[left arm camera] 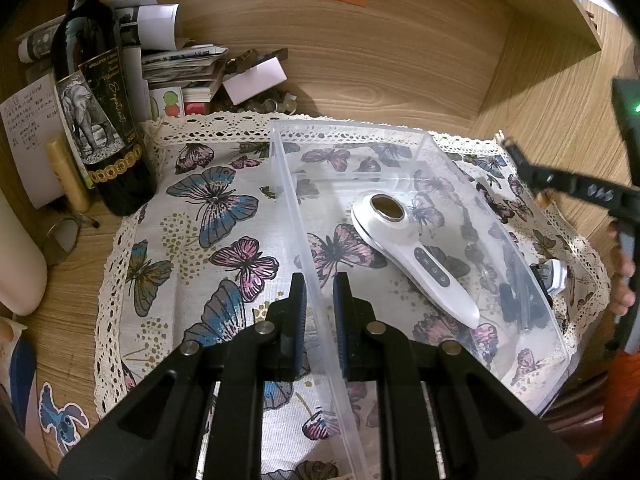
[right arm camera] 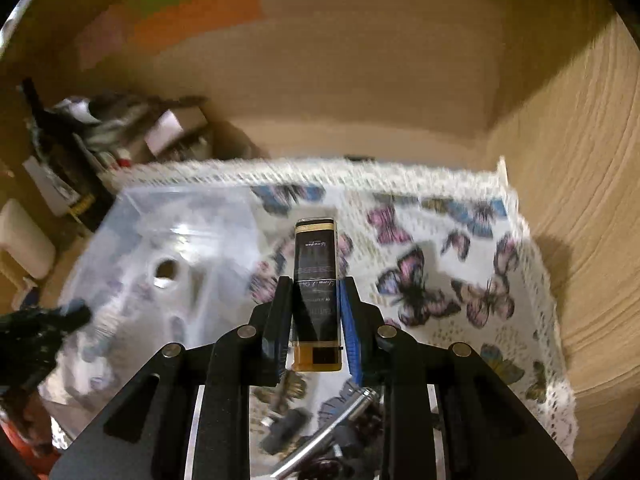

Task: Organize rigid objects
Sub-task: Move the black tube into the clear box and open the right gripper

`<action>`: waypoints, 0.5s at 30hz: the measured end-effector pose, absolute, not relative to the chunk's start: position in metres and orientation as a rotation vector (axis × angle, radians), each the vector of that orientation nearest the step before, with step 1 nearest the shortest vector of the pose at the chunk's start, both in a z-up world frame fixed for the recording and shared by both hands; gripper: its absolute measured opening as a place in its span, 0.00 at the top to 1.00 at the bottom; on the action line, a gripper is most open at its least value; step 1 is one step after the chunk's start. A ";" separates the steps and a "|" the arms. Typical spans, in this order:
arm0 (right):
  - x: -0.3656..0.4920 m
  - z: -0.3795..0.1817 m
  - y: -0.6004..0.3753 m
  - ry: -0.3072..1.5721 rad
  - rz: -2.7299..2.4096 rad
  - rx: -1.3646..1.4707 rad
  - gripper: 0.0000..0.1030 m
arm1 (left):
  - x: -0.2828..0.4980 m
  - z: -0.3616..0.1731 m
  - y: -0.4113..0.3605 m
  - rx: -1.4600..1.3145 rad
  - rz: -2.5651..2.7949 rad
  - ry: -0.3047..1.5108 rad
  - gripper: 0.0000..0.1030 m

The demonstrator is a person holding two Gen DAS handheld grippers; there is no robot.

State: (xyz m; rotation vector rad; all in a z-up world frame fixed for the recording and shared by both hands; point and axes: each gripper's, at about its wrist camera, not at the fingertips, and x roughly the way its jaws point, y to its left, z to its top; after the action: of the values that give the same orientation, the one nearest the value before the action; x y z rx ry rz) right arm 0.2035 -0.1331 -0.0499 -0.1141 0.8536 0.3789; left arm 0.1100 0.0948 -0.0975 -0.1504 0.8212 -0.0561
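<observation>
My left gripper (left arm camera: pixel 320 280) is shut on the near left wall of a clear plastic box (left arm camera: pixel 286 184) that stands on a butterfly cloth (left arm camera: pixel 200 220). Inside the box lies a white handheld device (left arm camera: pixel 404 248) with a round gold head. My right gripper (right arm camera: pixel 314 280) is shut on a black, flat-sided bottle with gold ends (right arm camera: pixel 316 256). It holds the bottle lengthwise above the cloth, just right of the box (right arm camera: pixel 132 200). The right wrist view is blurred by motion.
A dark wine bottle (left arm camera: pixel 96 112), stacked papers (left arm camera: pixel 180 68) and a cream cylinder (left arm camera: pixel 20 264) crowd the left. Wooden walls close the back and right. A small silver-and-black item (left arm camera: pixel 556 276) lies right of the box. A metal tool (right arm camera: pixel 332 432) and small dark items lie under the right gripper.
</observation>
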 end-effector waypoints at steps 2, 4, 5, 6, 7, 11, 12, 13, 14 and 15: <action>0.198 -0.038 -0.127 0.819 0.401 -0.125 0.79 | 0.110 -0.098 0.095 -0.150 -0.056 0.821 0.87; 0.193 -0.028 -0.118 0.786 0.429 -0.140 0.79 | 0.110 -0.098 0.095 -0.149 -0.056 0.821 0.87; 0.191 -0.025 -0.117 0.777 0.440 -0.146 0.79 | 0.110 -0.098 0.095 -0.150 -0.056 0.821 0.87; 0.188 -0.022 -0.112 0.764 0.451 -0.154 0.79 | 0.110 -0.098 0.095 -0.151 -0.056 0.821 0.87; 0.185 -0.019 -0.107 0.753 0.464 -0.163 0.79 | 0.110 -0.098 0.095 -0.152 -0.056 0.821 0.87; 0.176 -0.018 -0.089 0.741 0.520 -0.197 0.79 | 0.110 -0.097 0.094 -0.150 -0.055 0.821 0.87; 0.175 -0.019 -0.084 0.743 0.530 -0.205 0.79 | 0.110 -0.097 0.095 -0.151 -0.055 0.821 0.87; 0.174 -0.021 -0.079 0.746 0.542 -0.214 0.79 | 0.110 -0.098 0.095 -0.151 -0.055 0.821 0.87; 0.173 -0.024 -0.075 0.751 0.552 -0.220 0.79 | 0.110 -0.097 0.095 -0.151 -0.055 0.822 0.87; 0.172 -0.027 -0.070 0.759 0.562 -0.227 0.79 | 0.110 -0.097 0.094 -0.150 -0.056 0.822 0.87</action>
State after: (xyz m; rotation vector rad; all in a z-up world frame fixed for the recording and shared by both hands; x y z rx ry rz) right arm 0.1723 -0.0703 -0.0267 -0.2266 0.7595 0.5621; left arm 0.1102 0.0945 -0.0974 -0.1504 0.8217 -0.0556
